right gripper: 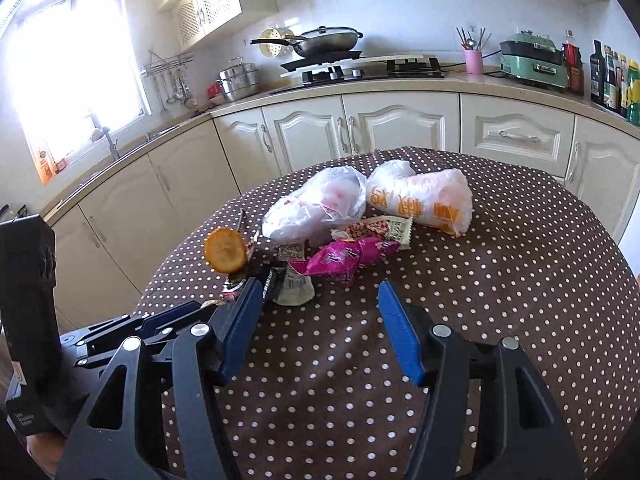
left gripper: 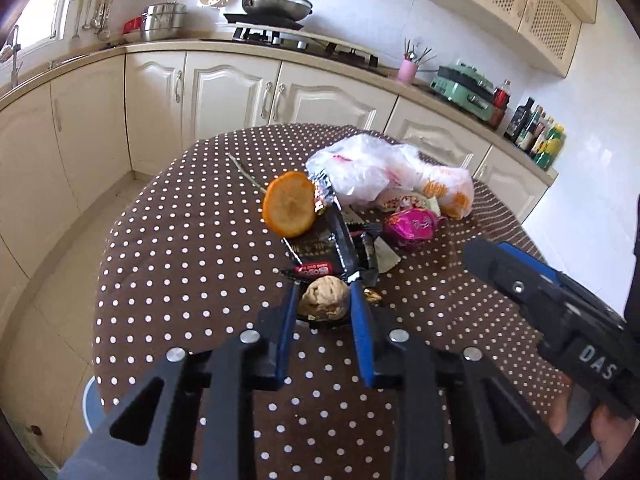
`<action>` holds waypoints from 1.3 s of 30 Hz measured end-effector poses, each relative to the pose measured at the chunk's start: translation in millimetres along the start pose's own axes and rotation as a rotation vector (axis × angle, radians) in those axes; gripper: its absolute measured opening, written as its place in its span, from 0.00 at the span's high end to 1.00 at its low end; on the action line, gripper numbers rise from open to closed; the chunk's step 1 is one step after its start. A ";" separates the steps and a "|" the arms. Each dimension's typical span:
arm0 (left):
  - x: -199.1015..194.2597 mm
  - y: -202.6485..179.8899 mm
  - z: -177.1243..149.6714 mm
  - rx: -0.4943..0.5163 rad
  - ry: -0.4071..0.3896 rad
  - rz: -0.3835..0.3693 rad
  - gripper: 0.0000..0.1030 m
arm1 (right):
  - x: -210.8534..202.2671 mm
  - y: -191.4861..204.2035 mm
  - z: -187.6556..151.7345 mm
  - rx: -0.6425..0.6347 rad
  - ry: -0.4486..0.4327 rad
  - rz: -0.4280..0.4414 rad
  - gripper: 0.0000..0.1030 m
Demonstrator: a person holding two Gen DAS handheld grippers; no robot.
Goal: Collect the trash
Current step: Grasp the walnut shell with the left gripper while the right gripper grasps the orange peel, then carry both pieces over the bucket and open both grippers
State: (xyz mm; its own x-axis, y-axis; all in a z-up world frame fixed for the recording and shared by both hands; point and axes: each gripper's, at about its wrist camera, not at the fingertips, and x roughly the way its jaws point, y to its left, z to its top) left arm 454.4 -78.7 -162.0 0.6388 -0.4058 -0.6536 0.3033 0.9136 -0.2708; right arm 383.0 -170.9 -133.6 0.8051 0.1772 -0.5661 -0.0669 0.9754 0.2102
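The left gripper (left gripper: 325, 294) sits low at centre frame in the left wrist view, its jaws narrowed to either side of a walnut (left gripper: 324, 304). The nut lies directly between the blue fingers; whether the pads already press it cannot be settled from this angle, though contact looks likely. The walnut rests on the near edge of a black wrapper (left gripper: 320, 252), whose long axis runs away from the jaws toward the upper centre of the frame.

The right gripper (right gripper: 320, 292) stands with jaws wide and holds nothing. The pink wrapper (right gripper: 344, 258) lies just ahead of it, slightly above centre in the right wrist view, long axis across the frame. The right side is therefore nearer that item, and the left side nearer the walnut.

Remaining trash sits clustered mid-bench: an orange slice (left gripper: 289, 210) propped on edge at left of the heap, and two crumpled plastic bags (right gripper: 376, 198) behind.

The dotted bench (left gripper: 180, 260) offers open cloth at left and in the foreground. Its rounded edge drops off at frame left. No bin is visible in either view.
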 end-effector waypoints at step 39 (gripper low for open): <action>-109.8 165.4 -29.2 -0.244 -0.182 0.183 0.75 | 45.7 171.9 1.1 -0.308 0.113 0.165 0.69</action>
State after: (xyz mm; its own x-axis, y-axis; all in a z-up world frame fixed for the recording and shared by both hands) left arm 413.8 117.7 -155.7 0.7893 -0.2128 -0.5759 0.0087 0.9418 -0.3360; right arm 409.0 4.7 -122.5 0.6994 0.3320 -0.6330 -0.3788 0.9232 0.0657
